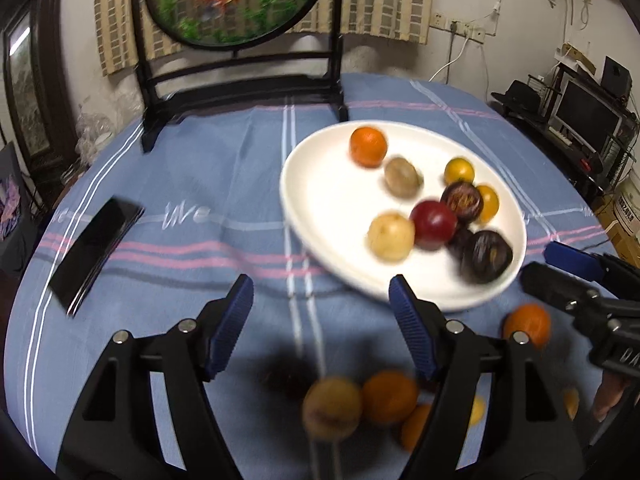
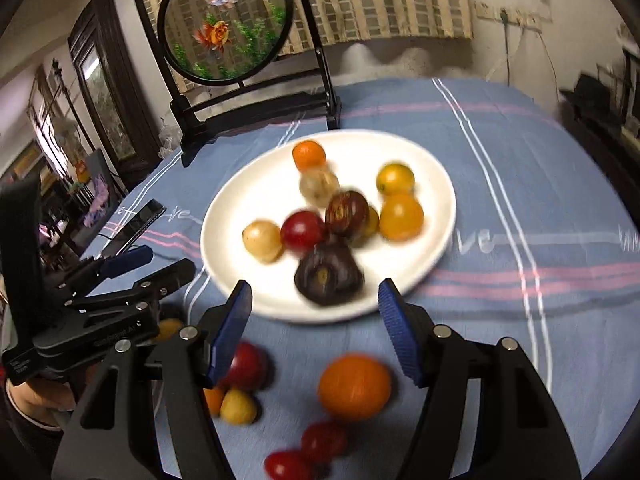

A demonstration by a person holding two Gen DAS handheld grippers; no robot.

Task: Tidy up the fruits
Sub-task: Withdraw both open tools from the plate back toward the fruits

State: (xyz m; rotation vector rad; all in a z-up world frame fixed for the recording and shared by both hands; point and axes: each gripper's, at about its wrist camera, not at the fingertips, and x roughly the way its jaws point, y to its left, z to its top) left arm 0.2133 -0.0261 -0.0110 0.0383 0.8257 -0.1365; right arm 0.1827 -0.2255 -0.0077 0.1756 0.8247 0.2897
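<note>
A white plate (image 1: 328,200) (image 2: 248,200) on the blue striped cloth holds several fruits: an orange one (image 1: 368,146), a red one (image 1: 434,224), a pale yellow one (image 1: 390,236) and a dark purple one (image 1: 486,256) (image 2: 328,276) near its front rim. My left gripper (image 1: 320,286) (image 2: 170,260) hangs open over the cloth left of the plate's front edge, with nothing between its fingers. My right gripper (image 2: 314,288) (image 1: 538,264) is open just short of the plate's near rim; its pads touch nothing. Loose fruits lie on the cloth below: an orange (image 2: 354,386), a red fruit (image 2: 246,364), a brown fruit (image 1: 332,406).
A black phone (image 1: 96,252) (image 2: 136,224) lies on the cloth to the left. A round painted screen on a dark stand (image 1: 236,0) (image 2: 226,20) stands at the table's far edge, behind the plate. Shelves with a monitor (image 1: 584,116) are off to the right.
</note>
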